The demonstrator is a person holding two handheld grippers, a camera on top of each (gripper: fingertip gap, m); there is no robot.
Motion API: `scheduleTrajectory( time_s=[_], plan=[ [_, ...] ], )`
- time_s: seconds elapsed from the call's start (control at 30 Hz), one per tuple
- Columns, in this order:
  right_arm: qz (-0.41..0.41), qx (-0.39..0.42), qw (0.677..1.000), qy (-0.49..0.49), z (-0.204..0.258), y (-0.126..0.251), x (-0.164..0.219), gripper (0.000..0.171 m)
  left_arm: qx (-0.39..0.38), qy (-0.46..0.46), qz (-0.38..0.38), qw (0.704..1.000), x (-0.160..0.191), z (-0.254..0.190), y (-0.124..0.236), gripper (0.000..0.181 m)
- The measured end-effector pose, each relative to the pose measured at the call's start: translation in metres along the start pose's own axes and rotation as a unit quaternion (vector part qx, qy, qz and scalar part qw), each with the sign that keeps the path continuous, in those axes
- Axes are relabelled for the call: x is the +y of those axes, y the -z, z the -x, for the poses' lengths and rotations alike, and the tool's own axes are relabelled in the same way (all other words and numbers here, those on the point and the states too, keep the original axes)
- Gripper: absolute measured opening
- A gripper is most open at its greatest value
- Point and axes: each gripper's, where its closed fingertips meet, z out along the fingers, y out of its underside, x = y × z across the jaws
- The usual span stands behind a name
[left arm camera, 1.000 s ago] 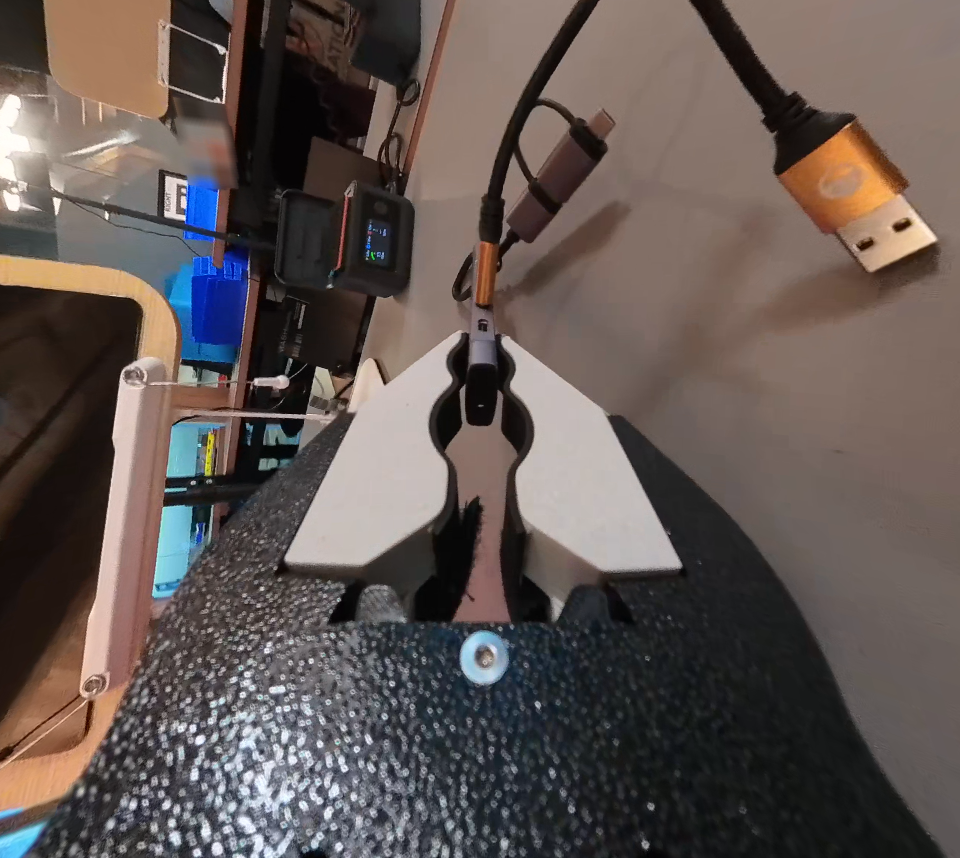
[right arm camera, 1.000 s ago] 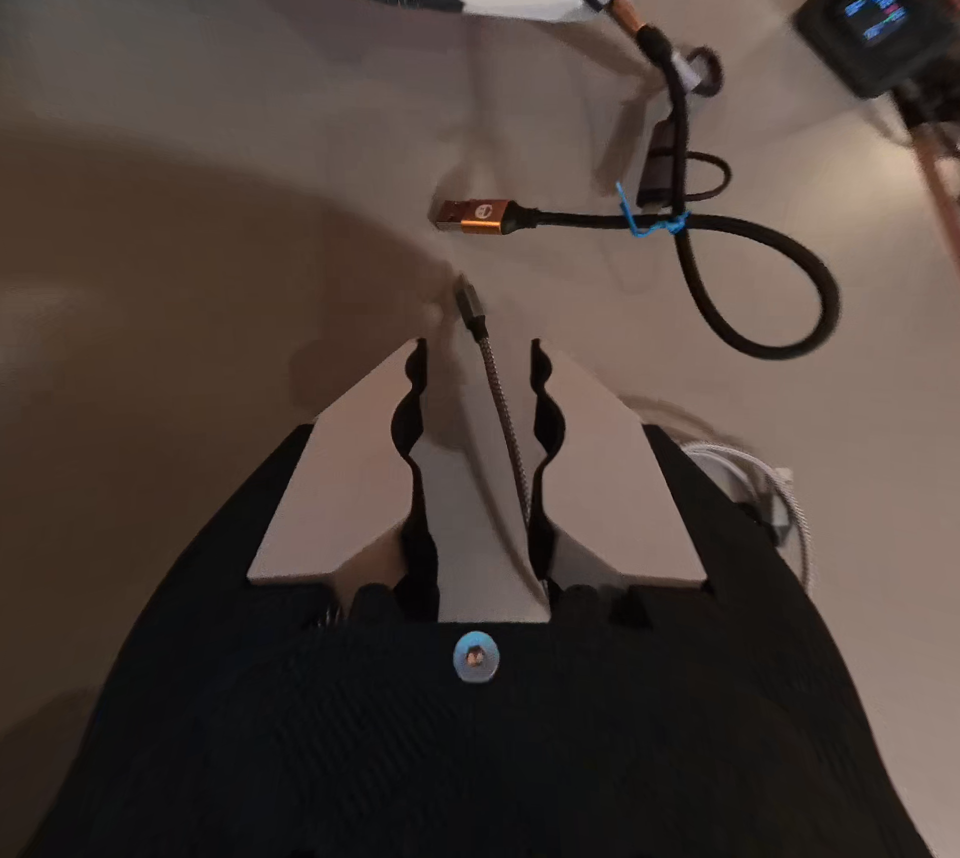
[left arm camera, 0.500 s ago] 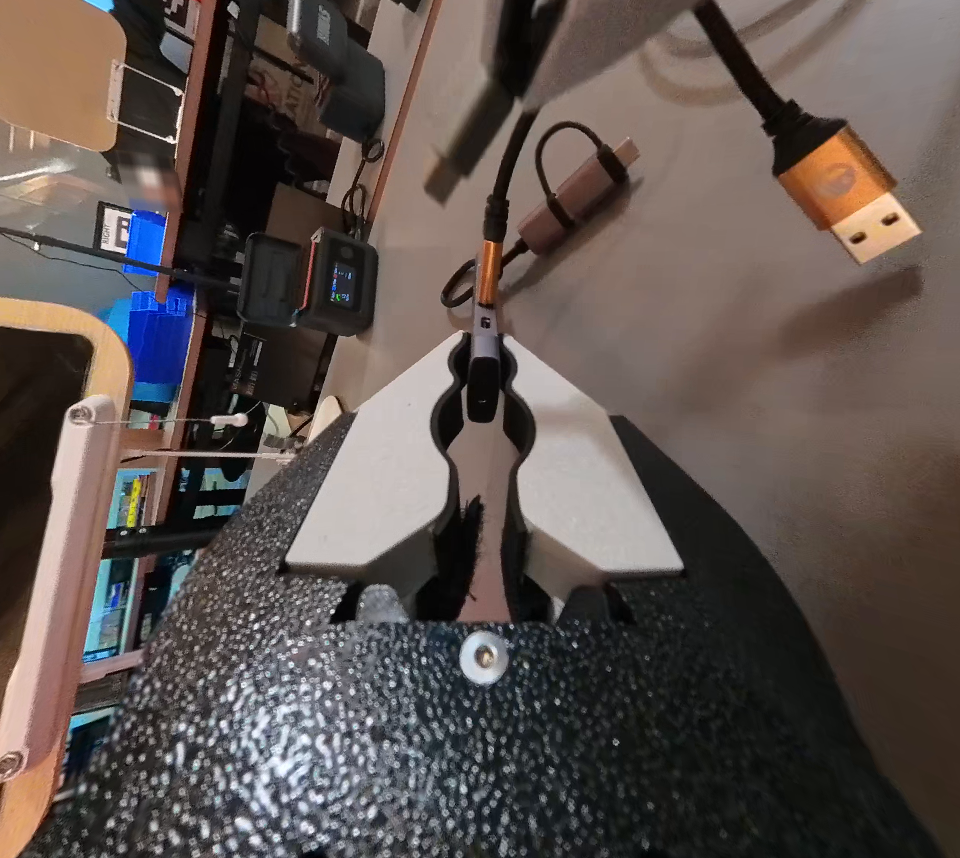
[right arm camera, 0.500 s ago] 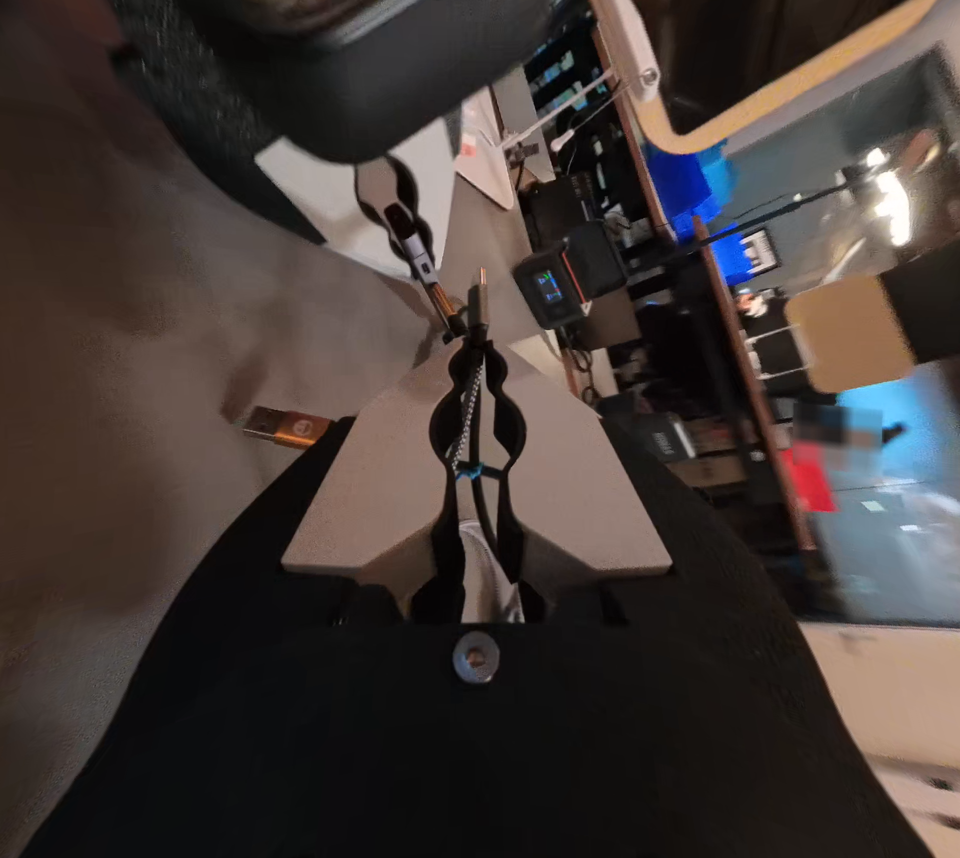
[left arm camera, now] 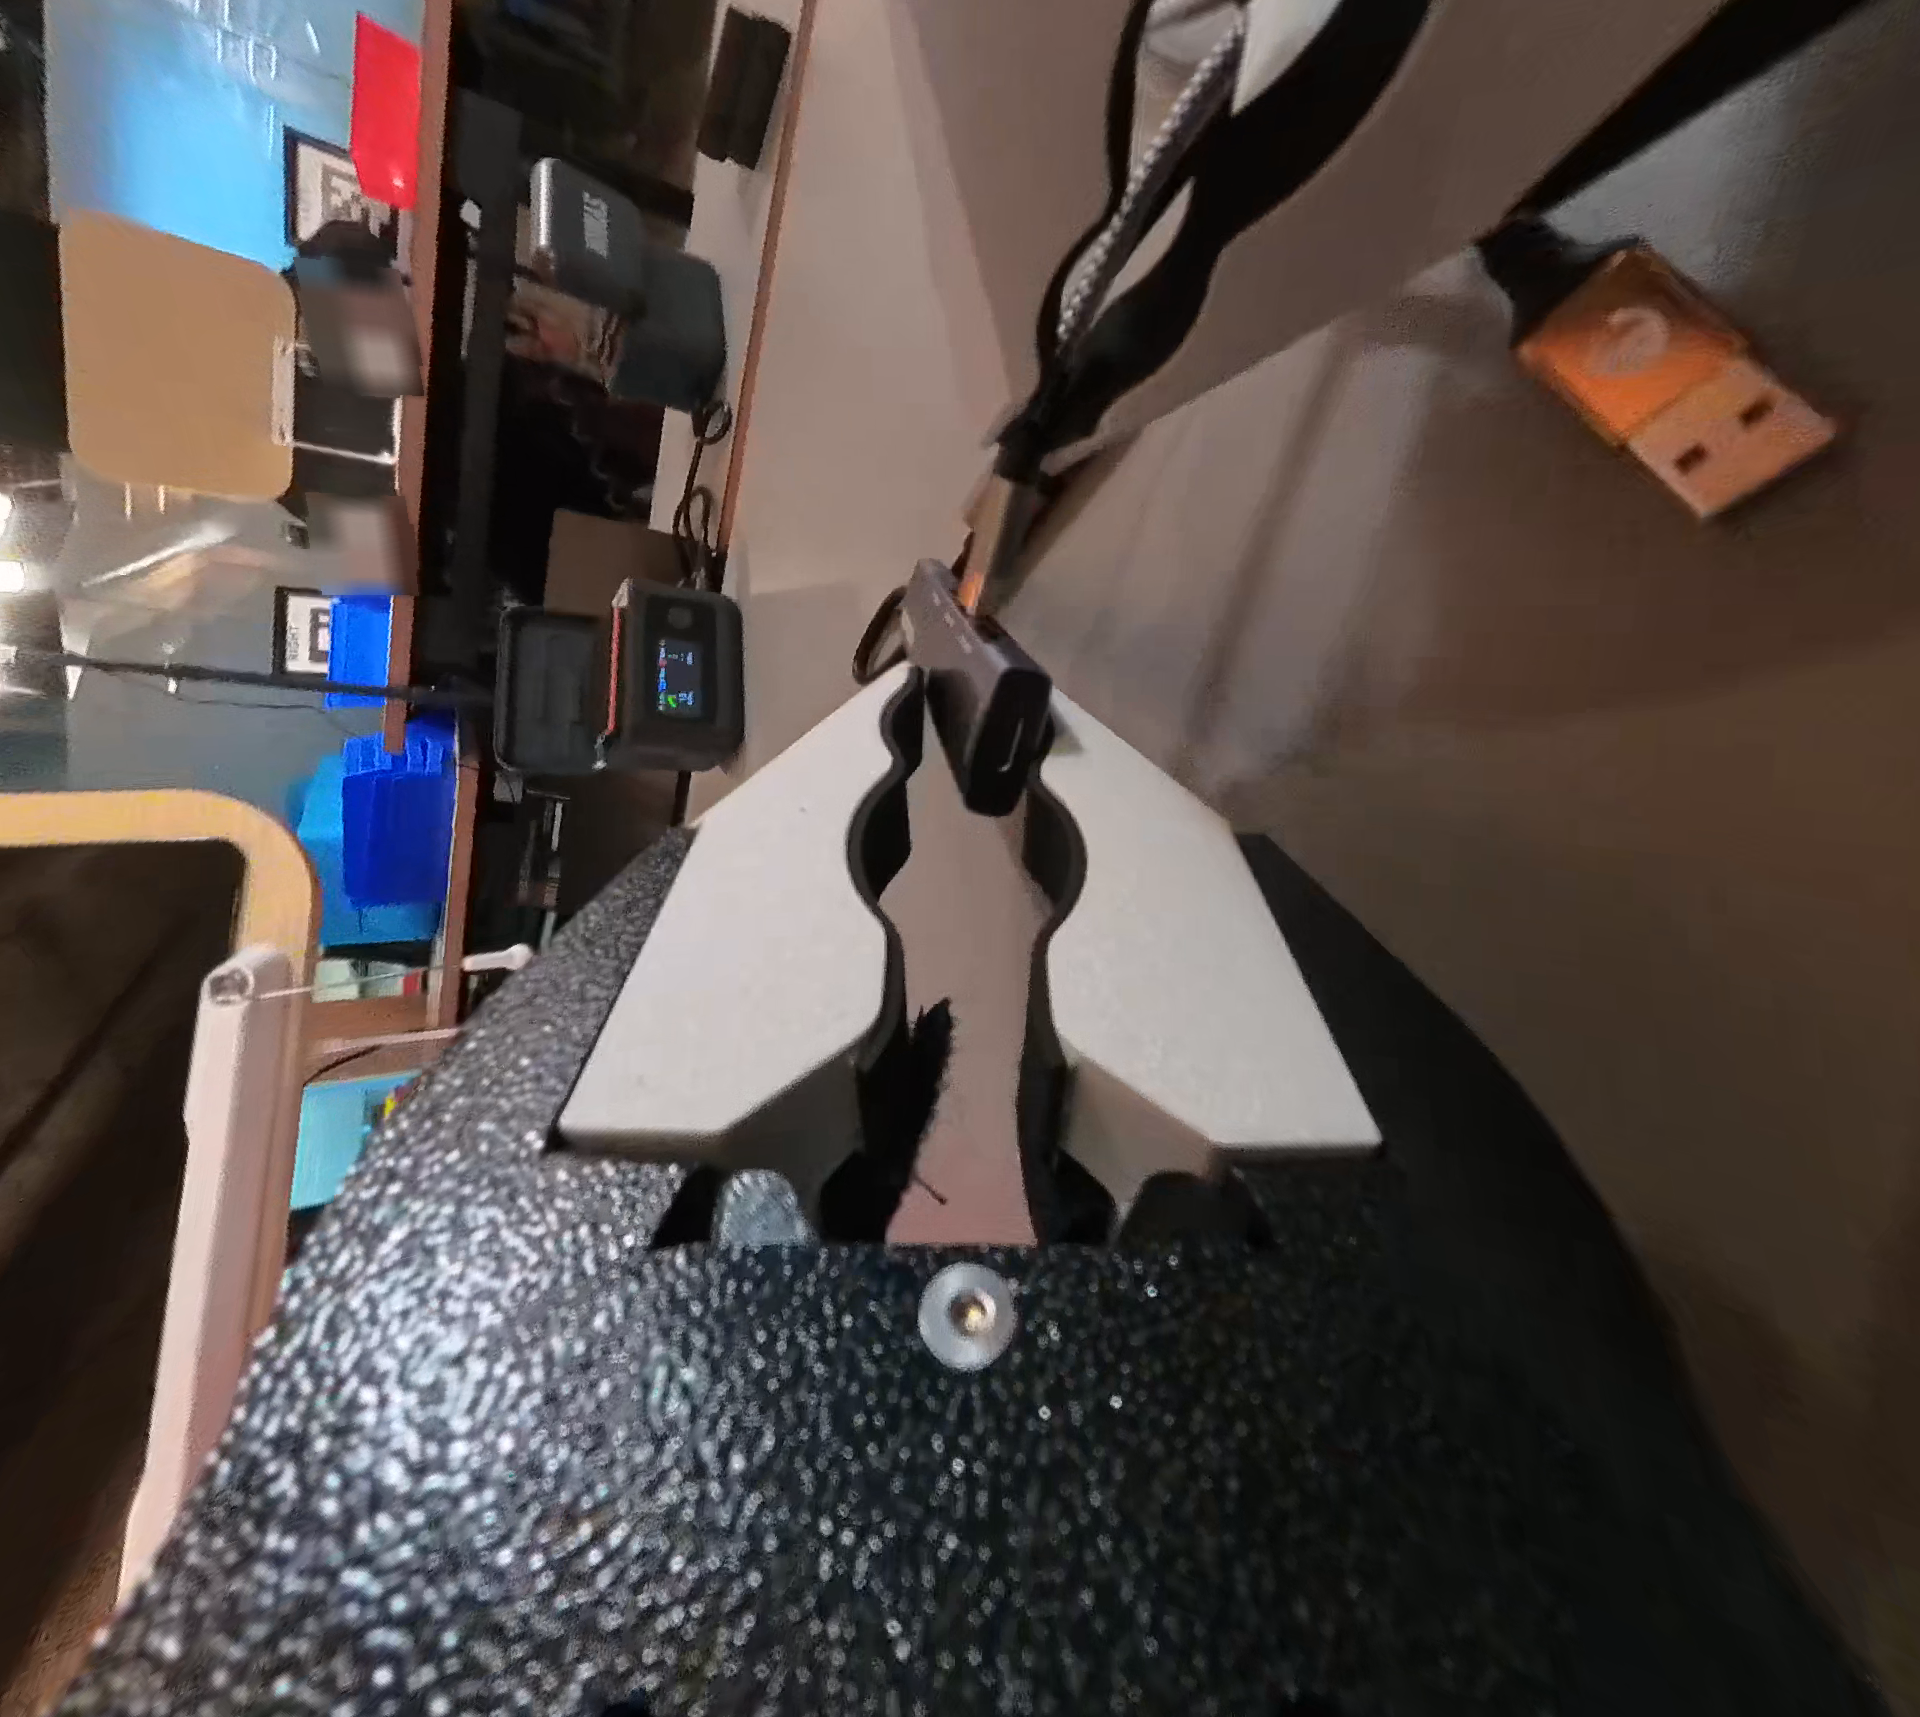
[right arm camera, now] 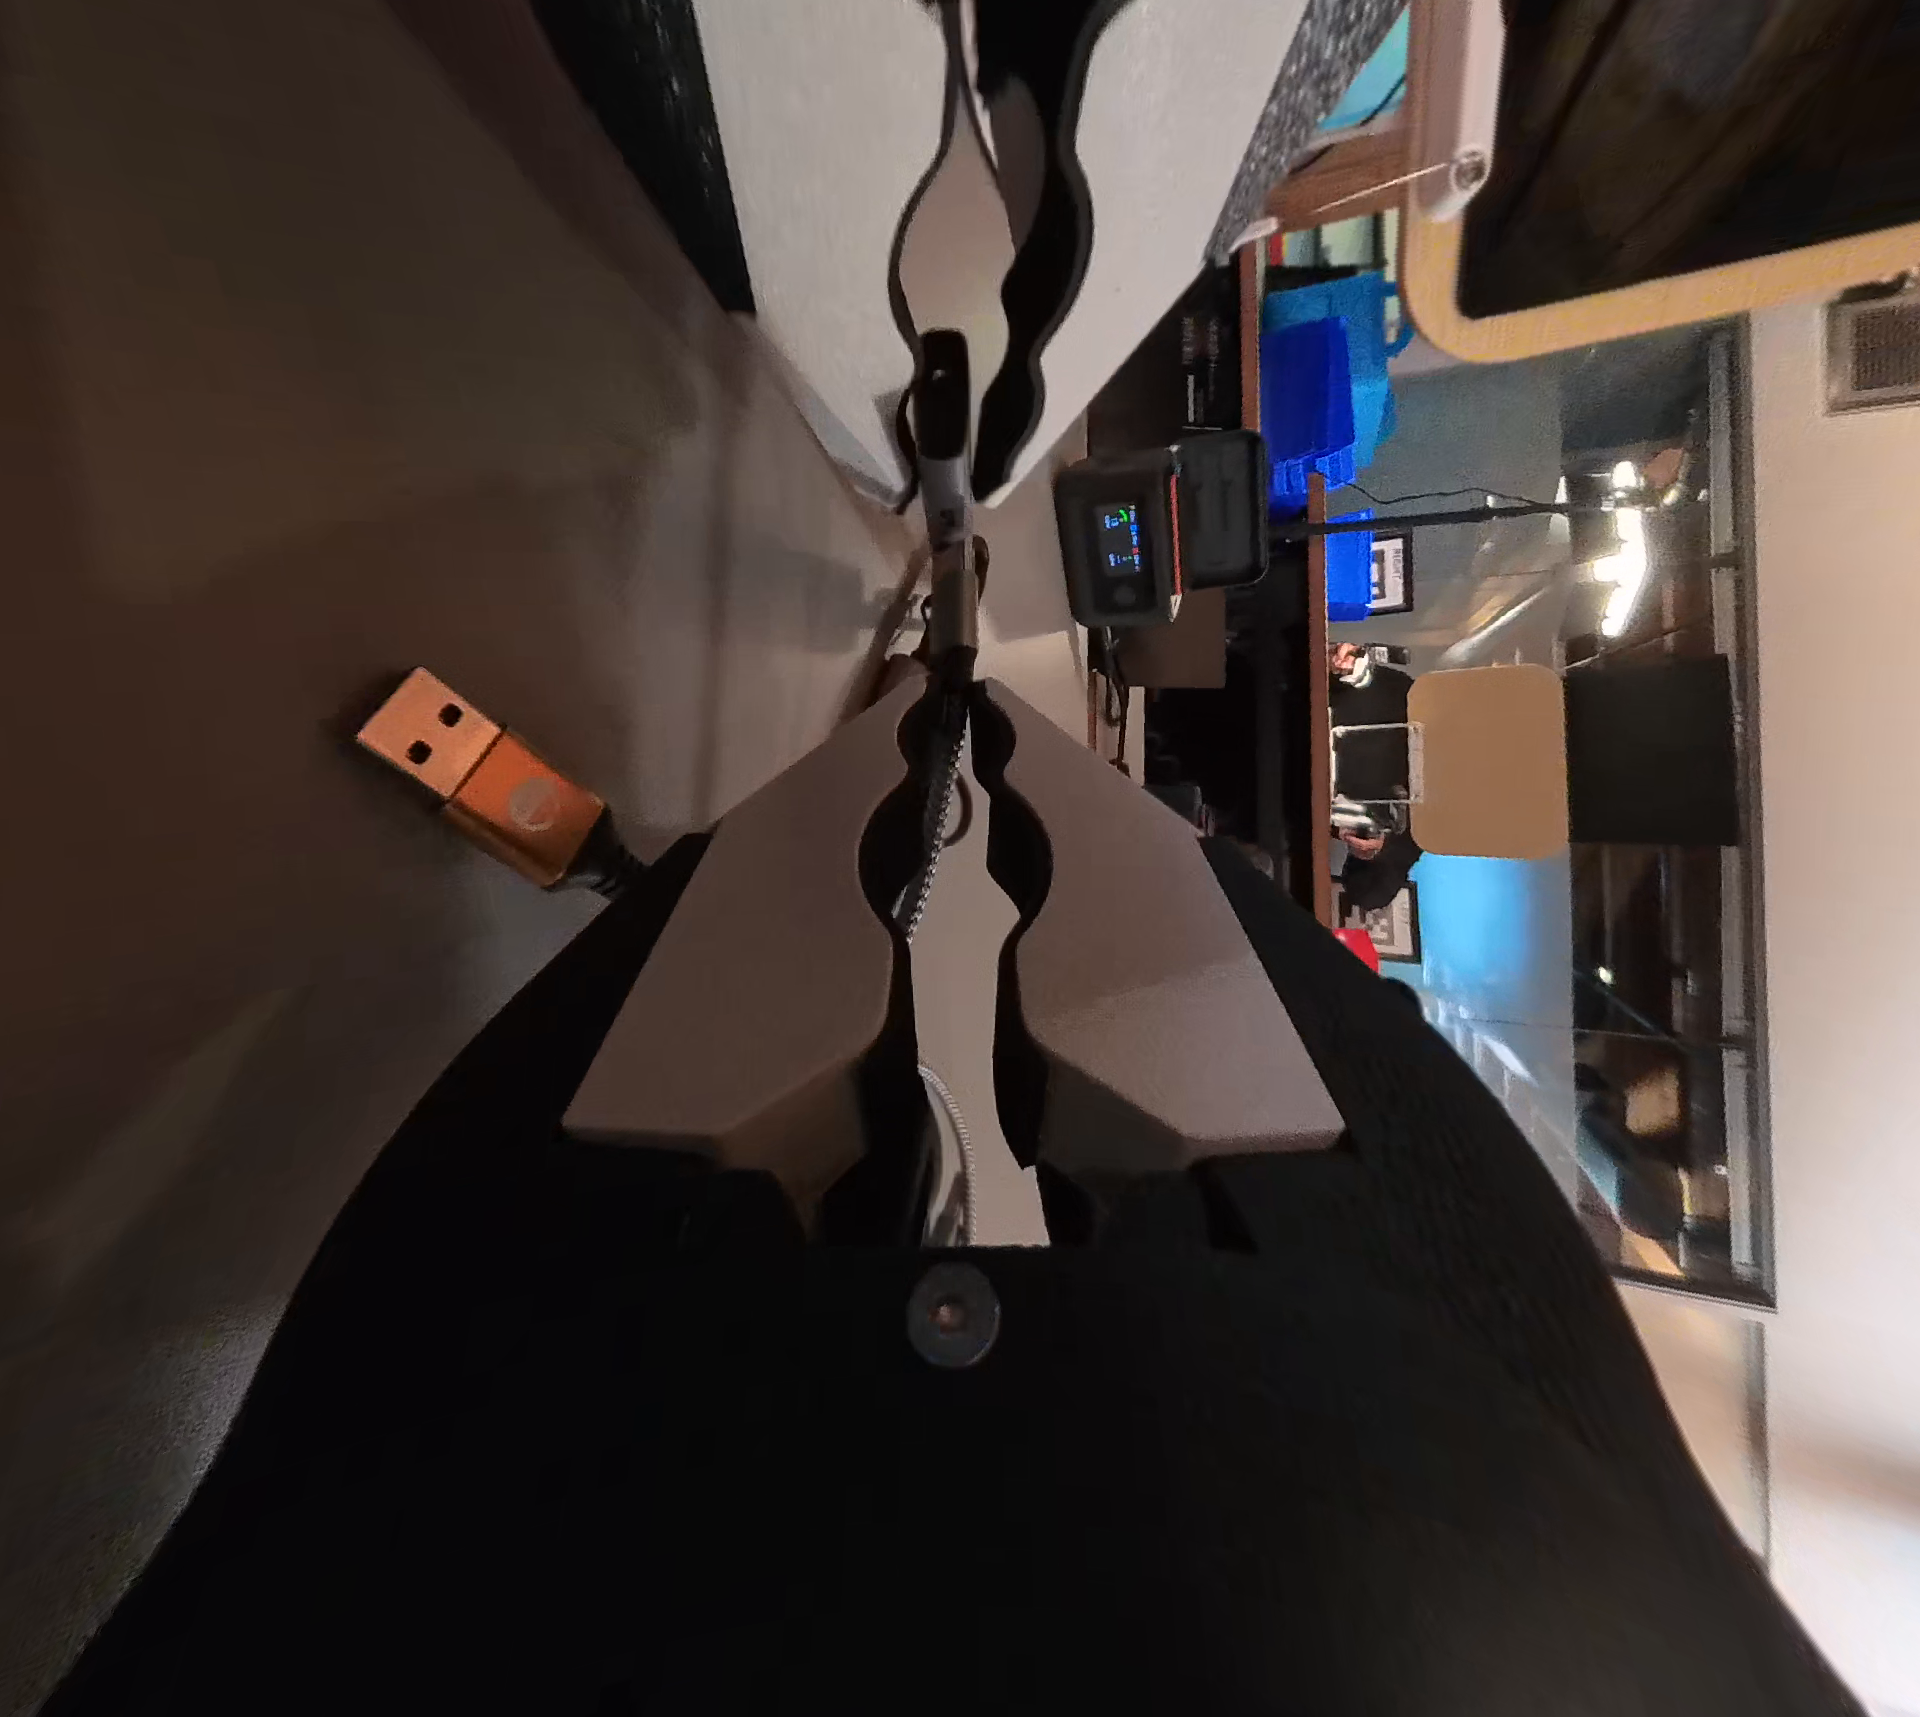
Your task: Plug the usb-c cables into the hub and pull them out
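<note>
My left gripper (left arm camera: 977, 691) is shut on a small dark grey hub (left arm camera: 987, 722), which sits tilted between the tips. My right gripper (right arm camera: 951, 701) is shut on a braided usb-c cable (right arm camera: 930, 836). Its silver plug (right arm camera: 956, 618) points straight at the hub (right arm camera: 940, 420) and touches its far end; I cannot tell whether it is seated. In the left wrist view the right gripper (left arm camera: 1023, 431) comes in from the upper right with the braided cable (left arm camera: 1153, 171). The two grippers face each other tip to tip just above the grey table (left arm camera: 1558, 836).
An orange USB-A plug (left arm camera: 1652, 389) on a thick black cable lies on the table beside the grippers; it also shows in the right wrist view (right arm camera: 478, 774). A black device with a small lit screen (left arm camera: 644, 680) stands at the table's edge. Shelves and blue bins lie beyond.
My right gripper shut on the braided cable, lifted it off the table and carried its plug to the hub. The hub has tilted in my left gripper.
</note>
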Motion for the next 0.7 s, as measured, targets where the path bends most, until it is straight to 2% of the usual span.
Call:
scheduleTrajectory(
  time_s=[0.23,0.33,0.5,0.7],
  plan=[
    [-0.003,-0.002,1.000,-0.003,0.005,-0.002,0.005,0.003,0.007,-0.093,-0.067,0.993,-0.010,-0.014,0.011,0.018],
    [-0.004,0.000,1.000,0.002,0.007,-0.002,0.005,0.004,0.001,-0.124,-0.065,0.990,-0.006,-0.015,0.013,0.016],
    [-0.018,0.030,0.999,0.029,0.000,0.003,-0.002,0.003,-0.027,-0.105,-0.069,0.992,-0.007,-0.001,0.018,0.008],
    [-0.013,0.064,0.995,0.079,-0.007,0.007,-0.008,0.003,-0.013,-0.071,-0.071,0.995,-0.010,0.001,0.020,0.008]
  ],
)
